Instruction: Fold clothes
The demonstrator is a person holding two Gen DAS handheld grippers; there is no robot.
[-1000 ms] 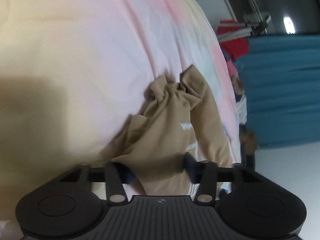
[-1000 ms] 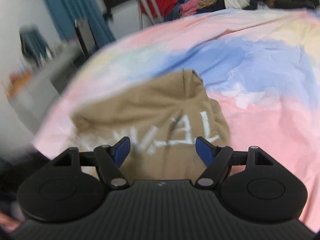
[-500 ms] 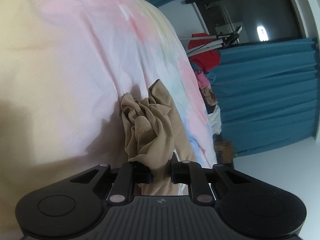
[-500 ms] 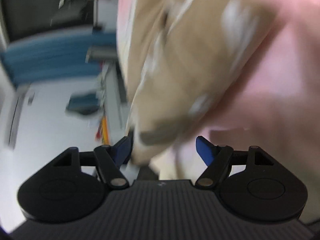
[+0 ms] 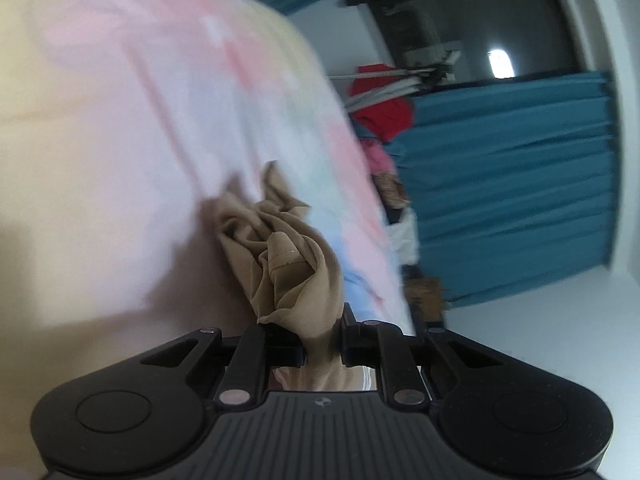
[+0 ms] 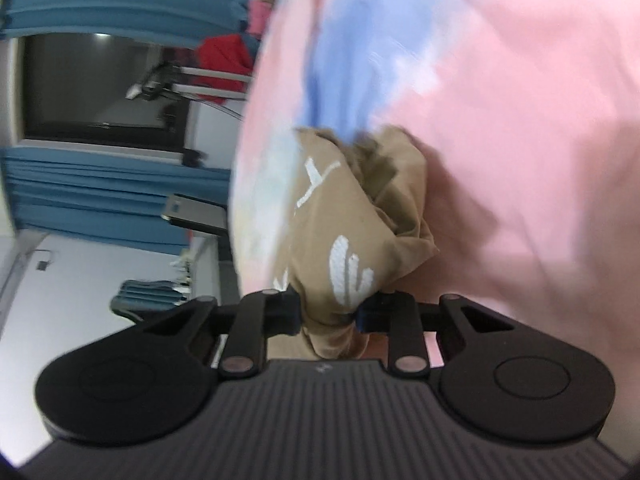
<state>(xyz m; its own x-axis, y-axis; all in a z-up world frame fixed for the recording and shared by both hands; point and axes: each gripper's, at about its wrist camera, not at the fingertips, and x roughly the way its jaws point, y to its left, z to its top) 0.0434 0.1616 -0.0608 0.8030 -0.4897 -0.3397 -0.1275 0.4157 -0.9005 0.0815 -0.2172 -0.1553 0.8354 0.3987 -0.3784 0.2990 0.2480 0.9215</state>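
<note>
A tan garment with white lettering lies bunched on a bed with a pastel pink, blue and yellow sheet (image 5: 120,128). My left gripper (image 5: 322,346) is shut on a crumpled fold of the tan garment (image 5: 288,256), which rises in a rumpled ridge ahead of the fingers. My right gripper (image 6: 328,314) is shut on another bunch of the same garment (image 6: 340,216), where white printed letters show. The sheet in the right wrist view (image 6: 500,100) is pink and blue. Both views are tilted sideways and blurred.
Teal curtains (image 5: 520,184) and a dark window (image 5: 472,24) stand past the bed's edge. A pile of clothes, red on top (image 5: 384,108), sits beside a tripod. In the right wrist view a dark screen (image 6: 100,88) and a chair (image 6: 196,212) stand off the bed.
Both grippers have closed on the tan garment; they were open a second ago. The garment has gone from spread out to gathered and bunched. Both views have rolled sideways.
</note>
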